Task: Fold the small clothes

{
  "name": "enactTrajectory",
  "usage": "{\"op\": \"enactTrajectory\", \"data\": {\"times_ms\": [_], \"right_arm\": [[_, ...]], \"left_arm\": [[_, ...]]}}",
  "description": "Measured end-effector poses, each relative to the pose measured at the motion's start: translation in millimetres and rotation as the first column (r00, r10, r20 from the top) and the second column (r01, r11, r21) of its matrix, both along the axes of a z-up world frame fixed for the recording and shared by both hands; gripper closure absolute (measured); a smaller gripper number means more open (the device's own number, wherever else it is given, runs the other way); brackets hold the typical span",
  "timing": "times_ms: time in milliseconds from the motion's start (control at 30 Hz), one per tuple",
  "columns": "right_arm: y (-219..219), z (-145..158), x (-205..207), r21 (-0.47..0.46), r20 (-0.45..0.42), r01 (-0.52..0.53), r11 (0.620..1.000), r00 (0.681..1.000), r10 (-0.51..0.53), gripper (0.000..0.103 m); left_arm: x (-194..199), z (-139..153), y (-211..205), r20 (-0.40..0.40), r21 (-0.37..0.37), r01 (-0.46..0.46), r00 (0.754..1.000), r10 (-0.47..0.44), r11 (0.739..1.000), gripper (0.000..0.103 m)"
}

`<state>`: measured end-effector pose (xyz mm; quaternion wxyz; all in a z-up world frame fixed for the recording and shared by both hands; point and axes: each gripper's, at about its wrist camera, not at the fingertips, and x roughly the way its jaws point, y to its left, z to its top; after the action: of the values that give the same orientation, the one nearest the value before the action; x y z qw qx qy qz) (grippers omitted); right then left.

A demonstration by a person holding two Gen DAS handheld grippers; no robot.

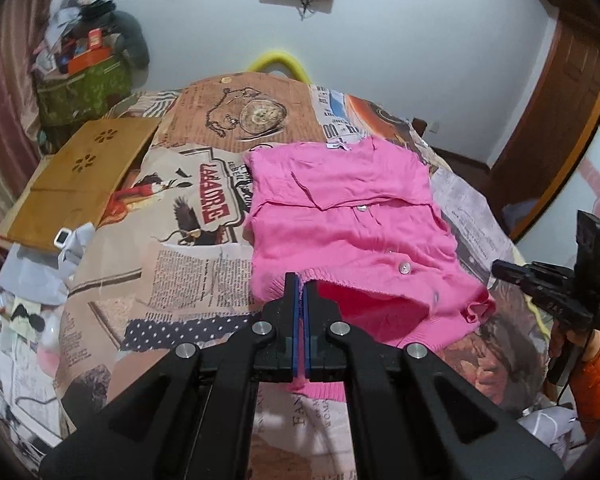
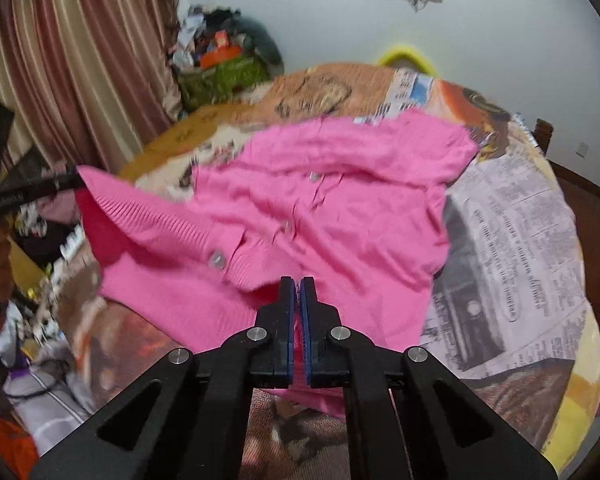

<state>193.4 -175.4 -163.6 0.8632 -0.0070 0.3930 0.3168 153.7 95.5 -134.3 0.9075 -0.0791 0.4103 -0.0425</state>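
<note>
1. At nine o'clock of the bed in the left wrist view lies a wooden board (image 1: 80, 176) with flower cut-outs, clear of the garment. It rests on the newspaper-print bedspread (image 1: 188, 272) that covers the whole work surface.

2. The task's thing, a pink cardigan (image 1: 352, 216), lies at the centre of the bedspread, button side up. Its sleeves seem already folded in across the chest, and its collar points to twelve o'clock.

3. The left gripper (image 1: 301, 280) sits at six o'clock of the cardigan. Its blue pads are pinched fully together on the ribbed hem (image 2: 160, 216). In the right wrist view that hem corner is lifted clear of the bedspread at nine o'clock and stretched taut.

4. The right gripper (image 2: 298, 284) is also at six o'clock in its own view, its jaws closed tight. Pink fabric shows between the pads, so it appears to hold the other bottom corner. From the left wrist view it is seen only at three o'clock, held by a hand in an orange sleeve (image 1: 596, 376).

5. Step in hand, as I judge it: both bottom corners are gripped for the bottom-to-top fold.

6. The next move calls for raising both corners evenly. They would then be carried toward twelve o'clock to meet the collar without dragging the folded sleeves loose.
</note>
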Motion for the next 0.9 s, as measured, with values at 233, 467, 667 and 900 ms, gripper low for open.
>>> {"op": "enactTrajectory", "data": {"times_ms": [233,467,667,900], "right_arm": [[-19.2,10.0,-13.3,0.013,0.004,0.034,0.999,0.999,-0.034,0.100],[-38.4,-12.5,-8.8,-0.025,-0.079,0.106,0.994,0.991,-0.108,0.099],[-45.7,-30.0,0.8,-0.063,-0.148,0.135,0.989,0.979,-0.143,0.064],[-32.6,-59.0,9.1,-0.092,-0.186,0.093,0.991,0.976,-0.109,0.073]], "left_arm": [[-17.6,-28.8,20.2,-0.087,-0.014,-0.046,0.995,0.045,0.999,0.102],[-33.8,-60.7,42.1,-0.177,-0.005,-0.097,0.980,0.095,0.995,0.102],[-28.3,-60.0,67.9,-0.191,-0.055,-0.177,0.968,0.164,0.983,0.093],[2.7,-86.7,51.3,-0.280,-0.094,-0.127,0.955,0.097,0.987,0.065]]}}
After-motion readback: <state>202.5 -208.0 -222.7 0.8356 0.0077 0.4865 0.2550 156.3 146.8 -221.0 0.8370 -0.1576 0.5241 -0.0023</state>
